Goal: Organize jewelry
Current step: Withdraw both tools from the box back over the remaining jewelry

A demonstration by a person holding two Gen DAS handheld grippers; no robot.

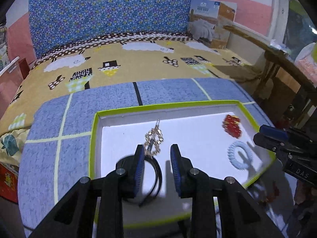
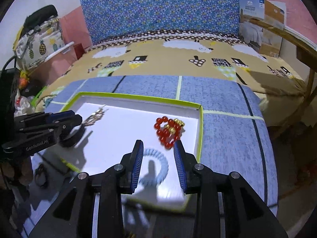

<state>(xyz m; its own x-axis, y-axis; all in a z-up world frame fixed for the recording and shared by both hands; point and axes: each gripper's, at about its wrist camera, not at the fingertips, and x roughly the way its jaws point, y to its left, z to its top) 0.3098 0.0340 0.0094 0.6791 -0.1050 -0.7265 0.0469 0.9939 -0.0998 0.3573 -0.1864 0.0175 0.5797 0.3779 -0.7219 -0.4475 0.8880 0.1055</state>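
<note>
- White tray [image 1: 95, 134] with lime-green rim sits on a blue-grey quilted pad [image 1: 59, 119] with pale grid lines.
- In tray: silver chain piece [image 1: 154, 138] on black cord [image 1: 156, 170] toward the left side; red bead bracelet [image 2: 168, 130] with gold beads near the right wall, far half; pale blue spiral hair tie [image 2: 158, 162] in front of the bracelet.
- Left hand-held gripper [image 1: 157, 170]: jaws parted wide, holding nothing; black cord loop lies between the pads, chain just ahead of the tips.
- Right hand-held gripper [image 2: 158, 164]: jaws parted wide, holding nothing; spiral hair tie sits between the fingers, bracelet just ahead of the right fingertip.
- Contact between fingers and items: can't tell, motion blur.
- Pad lies on a bed with a tan sheep-print sheet [image 2: 178, 59].
- Blue floral headboard panel [image 2: 158, 8] behind the bed; boxed quilt package [image 2: 261, 25] leans at its right end.
- Pink wall, pineapple-print bag [image 2: 39, 43] at left, wooden rail [image 1: 267, 45] at right.
</note>
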